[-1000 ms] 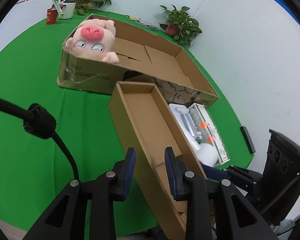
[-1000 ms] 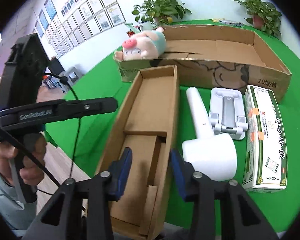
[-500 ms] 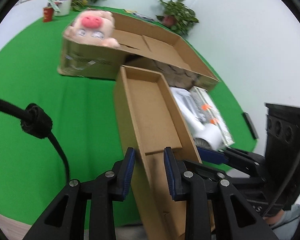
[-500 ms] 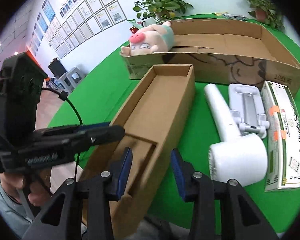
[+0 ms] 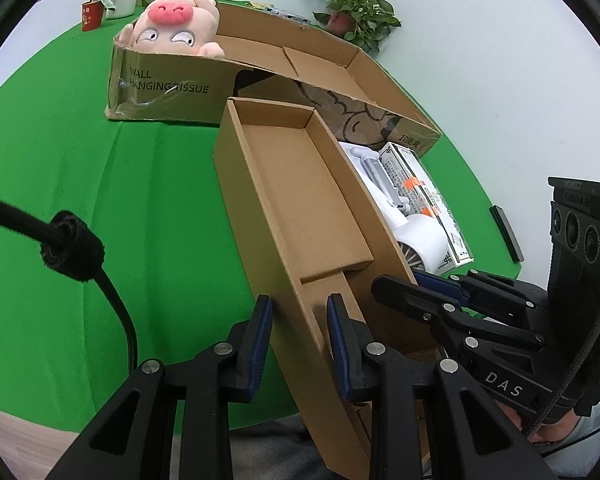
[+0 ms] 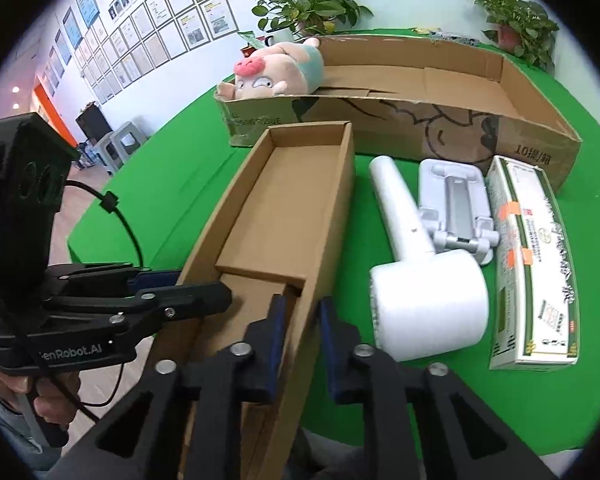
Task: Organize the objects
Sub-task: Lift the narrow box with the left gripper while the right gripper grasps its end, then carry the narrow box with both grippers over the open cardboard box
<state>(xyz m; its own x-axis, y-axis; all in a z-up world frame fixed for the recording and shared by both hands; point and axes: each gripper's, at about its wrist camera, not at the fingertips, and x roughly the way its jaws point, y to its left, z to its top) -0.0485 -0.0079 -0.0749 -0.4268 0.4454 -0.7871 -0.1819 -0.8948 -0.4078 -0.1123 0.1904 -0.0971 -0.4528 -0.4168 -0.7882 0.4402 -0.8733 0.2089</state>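
Note:
A long narrow open cardboard box [image 5: 300, 184] [image 6: 296, 200] lies lengthwise on the green table, its near end past the table's edge. My left gripper [image 5: 298, 328] straddles the box's left wall near that end, with a gap at each pad. My right gripper [image 6: 302, 328] straddles the right wall in the same way. A white hair dryer [image 6: 420, 292], a white folding stand [image 6: 454, 208] and a green-and-white carton [image 6: 532, 256] lie to the right of the box. A pink plush pig [image 5: 176, 24] [image 6: 276, 72] sits in the left end of a large cardboard tray [image 5: 320, 68] [image 6: 440, 80].
Potted plants [image 6: 312, 8] [image 5: 356, 20] and a red cup [image 5: 91, 16] stand at the table's far edge. A small black device [image 5: 508, 232] lies near the right edge. A black cable [image 5: 72, 252] hangs on the left. The floor shows below the near edge.
The long box has shifted and both grippers have moved onto its side walls: the left pads now straddle the left wall, the right pads the right wall.

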